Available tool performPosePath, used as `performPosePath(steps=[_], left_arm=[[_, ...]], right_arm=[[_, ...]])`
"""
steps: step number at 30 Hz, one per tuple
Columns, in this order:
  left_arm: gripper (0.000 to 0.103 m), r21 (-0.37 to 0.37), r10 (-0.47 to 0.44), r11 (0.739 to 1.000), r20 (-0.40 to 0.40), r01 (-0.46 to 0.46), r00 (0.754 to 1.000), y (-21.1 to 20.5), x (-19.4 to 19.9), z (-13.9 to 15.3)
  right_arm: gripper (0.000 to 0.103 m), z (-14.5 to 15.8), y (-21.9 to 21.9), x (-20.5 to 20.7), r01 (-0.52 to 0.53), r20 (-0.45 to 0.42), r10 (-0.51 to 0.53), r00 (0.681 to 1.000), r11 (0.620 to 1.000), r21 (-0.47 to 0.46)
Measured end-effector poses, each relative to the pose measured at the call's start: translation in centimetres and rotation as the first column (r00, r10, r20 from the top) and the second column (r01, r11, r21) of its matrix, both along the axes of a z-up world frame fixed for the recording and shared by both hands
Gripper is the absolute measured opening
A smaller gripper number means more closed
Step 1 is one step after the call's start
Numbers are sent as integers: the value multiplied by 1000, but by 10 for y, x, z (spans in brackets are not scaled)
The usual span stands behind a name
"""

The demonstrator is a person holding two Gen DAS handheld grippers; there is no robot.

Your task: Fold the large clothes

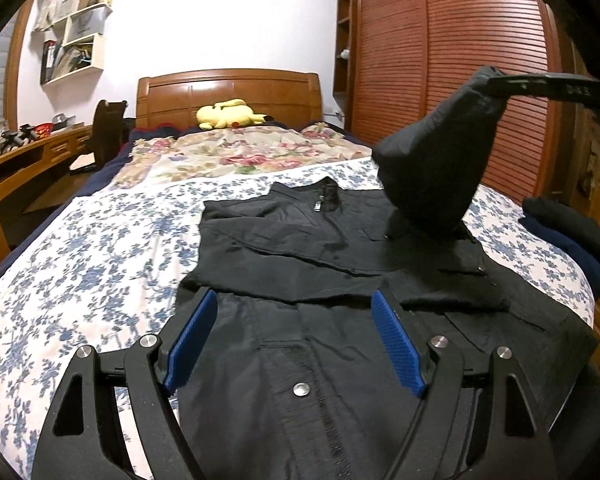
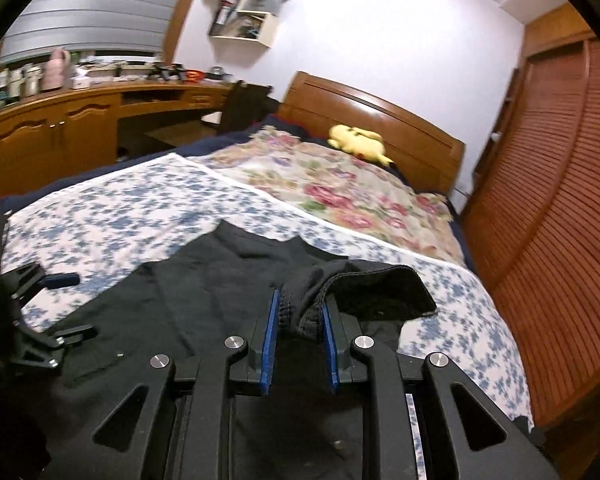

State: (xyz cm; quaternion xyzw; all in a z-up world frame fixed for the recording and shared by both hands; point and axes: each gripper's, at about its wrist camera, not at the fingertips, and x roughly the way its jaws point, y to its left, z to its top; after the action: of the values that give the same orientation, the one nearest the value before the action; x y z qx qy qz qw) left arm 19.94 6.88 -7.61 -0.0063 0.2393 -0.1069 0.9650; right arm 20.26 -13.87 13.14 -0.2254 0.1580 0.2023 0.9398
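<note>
Bedroom: bed [image 1: 80, 264] under a blue-floral sheet, wooden headboard [image 1: 228, 92] at top centre, louvred wardrobe [image 1: 452, 60] at right. Your black jacket [image 1: 320, 248] lies flat mid-frame, long axis running up the frame, collar toward the headboard. Left claw [image 1: 294, 340] is wide, holding nothing. Right claw [image 2: 299, 340] is narrow, pinching a raised sleeve [image 2: 312, 300].

Left tongs [image 1: 294, 344] black angular linkage arms, silver round screws, blue ribbed pads [image 1: 192, 344], right tongs [image 2: 299, 340] same build, white marking possibly digits
</note>
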Motion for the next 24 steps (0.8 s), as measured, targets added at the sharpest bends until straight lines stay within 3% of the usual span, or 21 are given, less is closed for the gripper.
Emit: performPosePath(steps=[8,13,20,24], left_arm=[[80,-12,20,1000,2,-20,1000,10,-4,-1],[80,-7,20,1000,3,-20,1000,12,-3,-1],[80,12,29,1000,16,-29,999,11,-7,4],[80,8,24,1000,29,-24,999,10,-14,7]], right_arm=[[21,-7,-12,-2,-23,-50,21,999,998,-53],[21,5,0,15,-6,-74,1,997,998,-56],[21,-6,13,10,-28,-112,26,993,1000,-9],[32,-5,16,-9,-67,-92,67,993,998,4]])
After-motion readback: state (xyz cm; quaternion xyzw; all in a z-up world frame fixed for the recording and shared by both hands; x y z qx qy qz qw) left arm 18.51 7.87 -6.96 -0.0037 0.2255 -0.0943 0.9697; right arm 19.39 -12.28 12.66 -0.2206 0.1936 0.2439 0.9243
